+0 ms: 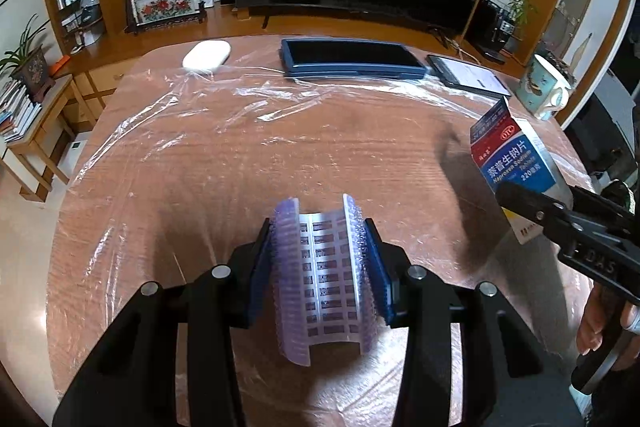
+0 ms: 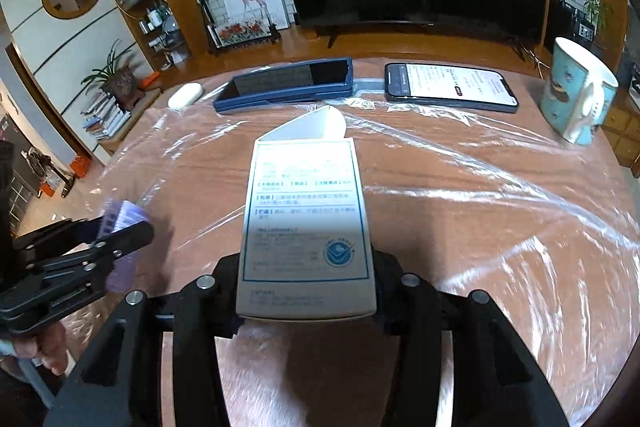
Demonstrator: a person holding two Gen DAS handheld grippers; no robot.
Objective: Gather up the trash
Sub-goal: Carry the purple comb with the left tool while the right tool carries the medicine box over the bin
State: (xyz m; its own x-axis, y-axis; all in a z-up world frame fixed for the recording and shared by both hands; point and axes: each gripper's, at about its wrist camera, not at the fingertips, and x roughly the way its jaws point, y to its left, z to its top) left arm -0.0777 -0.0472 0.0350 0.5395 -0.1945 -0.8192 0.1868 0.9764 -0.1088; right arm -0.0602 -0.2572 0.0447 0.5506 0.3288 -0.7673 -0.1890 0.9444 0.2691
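Here left gripper [image 1: 320,263] bows foil blister sheet [image 1: 326,283]; right gripper [image 2: 306,291] clamps flat cardboard box [image 2: 306,219]

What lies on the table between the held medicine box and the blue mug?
Nothing solid: in the right wrist view only the wrinkled clear plastic film covers the table between the medicine box and the blue mug.

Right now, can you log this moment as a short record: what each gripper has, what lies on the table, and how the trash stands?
left gripper: shut on a bent blister pack, lifted off the table
right gripper: jaws closed on a medicine box, top flap open
table: wood, under wrinkled clear plastic film
far edge: white case, blue tablet, phone with lit screen, mug
trash status: both pieces gripped; no bin in view
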